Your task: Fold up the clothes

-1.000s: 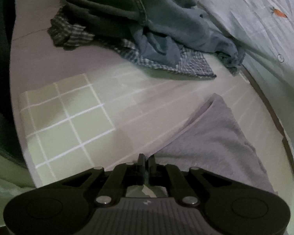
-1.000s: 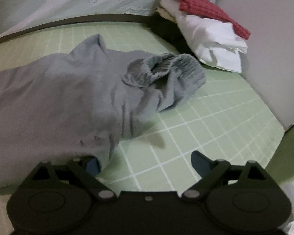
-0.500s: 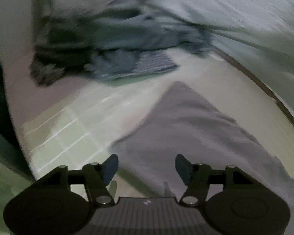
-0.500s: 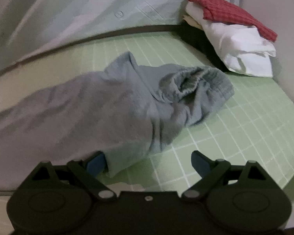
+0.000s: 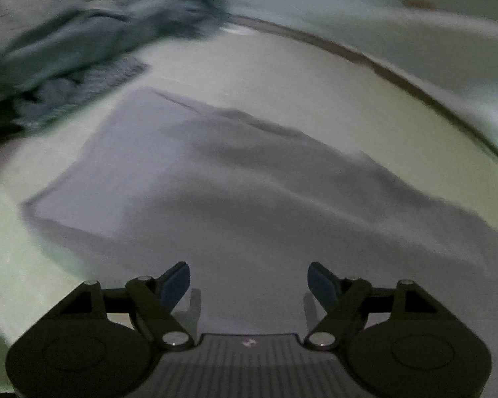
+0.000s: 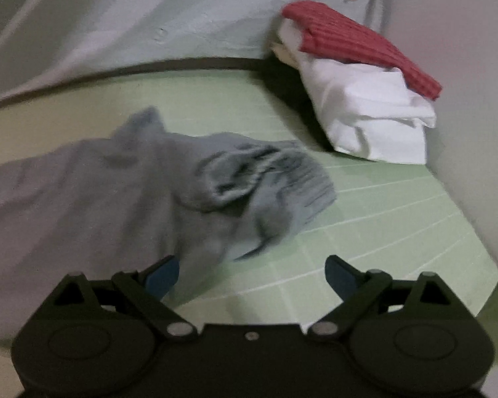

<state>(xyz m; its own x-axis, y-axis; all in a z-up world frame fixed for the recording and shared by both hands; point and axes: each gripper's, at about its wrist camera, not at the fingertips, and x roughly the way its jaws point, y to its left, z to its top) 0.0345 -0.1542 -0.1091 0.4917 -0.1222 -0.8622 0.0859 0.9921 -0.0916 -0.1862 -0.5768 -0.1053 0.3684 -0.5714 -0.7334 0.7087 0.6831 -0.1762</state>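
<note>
Grey garment (image 5: 255, 199) under left tool (image 5: 249, 285), spread wide, right tool (image 6: 252, 273) likewise.

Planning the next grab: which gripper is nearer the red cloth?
Right. The right gripper faces the red cloth lying on the white stack across the green mat. The left gripper hangs open over the grey garment; no red cloth shows in its view.

Folded stack (image 6: 365, 99) behind garment (image 6: 123, 192)

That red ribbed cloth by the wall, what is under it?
The red ribbed cloth lies on a folded white garment. A cream edge peeks out beneath; anything lower is covered.
</note>
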